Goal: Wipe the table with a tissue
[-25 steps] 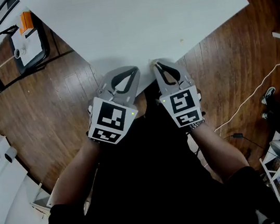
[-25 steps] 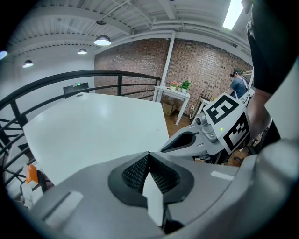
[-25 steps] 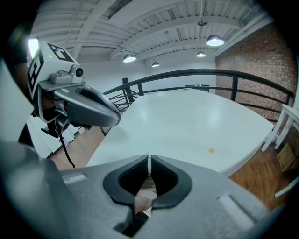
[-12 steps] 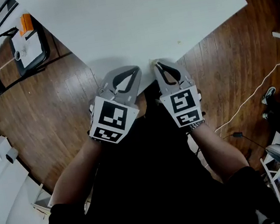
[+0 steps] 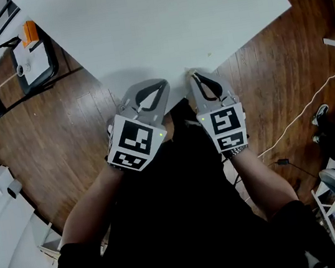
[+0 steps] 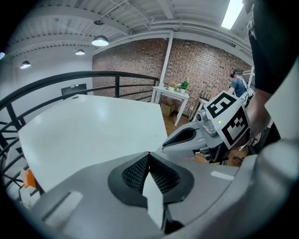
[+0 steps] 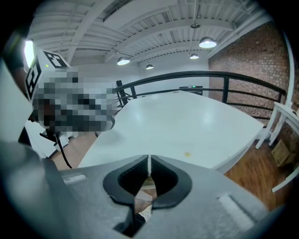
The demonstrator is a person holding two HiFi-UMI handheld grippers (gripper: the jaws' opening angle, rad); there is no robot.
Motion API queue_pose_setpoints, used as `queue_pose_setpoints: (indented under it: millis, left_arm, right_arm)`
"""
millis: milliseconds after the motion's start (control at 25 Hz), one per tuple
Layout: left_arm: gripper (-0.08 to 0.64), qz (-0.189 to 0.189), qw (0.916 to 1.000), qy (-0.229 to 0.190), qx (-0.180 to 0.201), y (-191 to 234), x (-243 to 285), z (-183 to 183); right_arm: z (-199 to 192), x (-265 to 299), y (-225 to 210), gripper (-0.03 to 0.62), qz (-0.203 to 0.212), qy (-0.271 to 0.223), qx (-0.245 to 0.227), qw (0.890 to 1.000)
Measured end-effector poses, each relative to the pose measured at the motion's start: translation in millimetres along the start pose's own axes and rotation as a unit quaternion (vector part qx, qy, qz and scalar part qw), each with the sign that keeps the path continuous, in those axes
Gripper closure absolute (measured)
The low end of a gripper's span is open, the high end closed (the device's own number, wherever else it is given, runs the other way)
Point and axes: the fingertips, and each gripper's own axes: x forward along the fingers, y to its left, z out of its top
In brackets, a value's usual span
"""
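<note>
Loft-style studio or workshop on an upper level. Evidence: a bare brick wall (image 6: 205, 60), an exposed white beamed ceiling (image 6: 140, 14) hung with dome lamps (image 6: 100, 41), and a black railing (image 6: 117, 74) curving behind a large white table (image 5: 155, 18). The floor (image 5: 60, 134) is dark wooden boards, crossed by a loose white cable (image 5: 296, 113). A small side table (image 6: 170, 91) against the brick carries potted plants (image 6: 180, 85).
</note>
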Motion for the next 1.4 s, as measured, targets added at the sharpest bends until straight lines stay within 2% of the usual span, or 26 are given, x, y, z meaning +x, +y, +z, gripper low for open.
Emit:
queue_pose_setpoints:
  millis: [760,1400]
  left_arm:
    - [0.548,-0.017,0.9998,-0.005,0.012,-3.4,27.7,27.6]
    - [0.548,-0.022,0.9997,0.003,0.006,8.7,45.1,35.7]
  right_arm:
    - [13.0,-5.2,-40.0,0.584,-0.024,-0.008,0.008,1.0]
    - [13.7,9.0,-65.8,0.584,-0.027,0.012,0.013,0.999]
